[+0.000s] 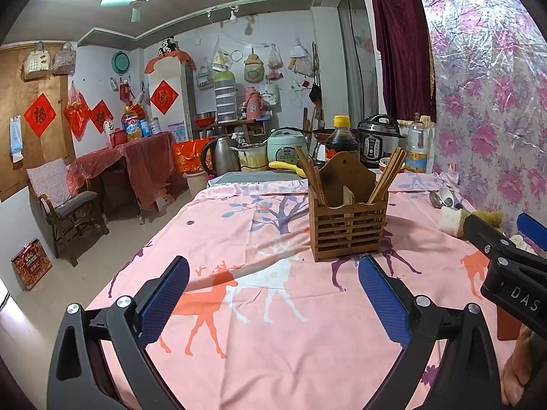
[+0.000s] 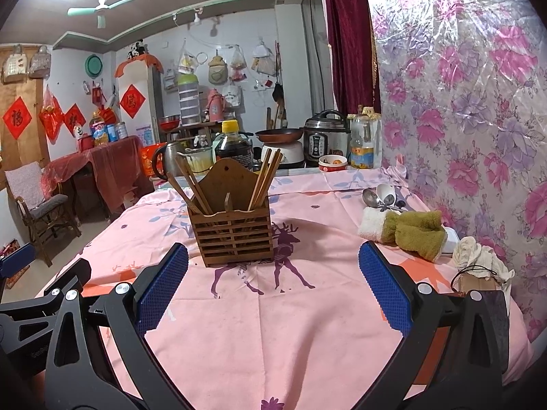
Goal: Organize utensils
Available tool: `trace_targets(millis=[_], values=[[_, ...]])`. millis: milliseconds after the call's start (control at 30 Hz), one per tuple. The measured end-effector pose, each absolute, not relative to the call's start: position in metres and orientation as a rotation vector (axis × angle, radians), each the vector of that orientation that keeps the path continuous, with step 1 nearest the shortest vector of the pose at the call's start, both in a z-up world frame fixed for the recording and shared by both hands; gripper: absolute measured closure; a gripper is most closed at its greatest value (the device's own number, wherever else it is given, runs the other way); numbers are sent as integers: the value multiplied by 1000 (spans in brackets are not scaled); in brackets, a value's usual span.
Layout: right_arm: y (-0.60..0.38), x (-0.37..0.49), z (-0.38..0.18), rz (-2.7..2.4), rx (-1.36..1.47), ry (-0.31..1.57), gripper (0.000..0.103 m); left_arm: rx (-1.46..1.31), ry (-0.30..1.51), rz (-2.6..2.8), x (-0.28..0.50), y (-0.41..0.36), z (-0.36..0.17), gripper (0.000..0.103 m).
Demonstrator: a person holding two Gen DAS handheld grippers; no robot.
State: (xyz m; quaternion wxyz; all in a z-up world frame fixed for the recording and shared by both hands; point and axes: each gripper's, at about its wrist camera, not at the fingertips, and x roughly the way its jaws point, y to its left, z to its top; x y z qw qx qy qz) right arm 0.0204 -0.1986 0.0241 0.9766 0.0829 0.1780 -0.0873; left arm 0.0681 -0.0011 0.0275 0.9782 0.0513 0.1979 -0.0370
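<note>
Left tool [image 1: 273, 302]: low over the pink surface [image 1: 290, 341], fingers spread wide, empty.
Right tool [image 2: 273, 288]: level beside it, also wide and empty.
Utensil holder [image 2: 236, 229]: frame centre, upright, chopsticks [image 2: 265, 177] inside.
Spoons [image 2: 381, 196]: right of centre, by the floral wall.
Green towel [image 2: 413, 232]: lying just before the spoons.

A pink deer-print cloth [image 2: 273, 324] covered the desk. On it stood a slatted wooden utensil holder [image 2: 236, 235], upright, with chopsticks [image 2: 265, 179] inside. Right of the holder, toward the floral wall, lay a green-and-white towel [image 2: 407, 230]; just behind the towel lay spoons [image 2: 381, 196], and a crumpled white rag [image 2: 478, 256] lay nearer than the towel.
</note>
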Motion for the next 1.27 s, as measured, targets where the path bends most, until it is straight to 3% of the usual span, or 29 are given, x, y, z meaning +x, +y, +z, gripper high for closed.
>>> trace_targets(millis=[1267], values=[[-200,20,23,-178,169,365,7,115,398,-91,67,-7,27,6]])
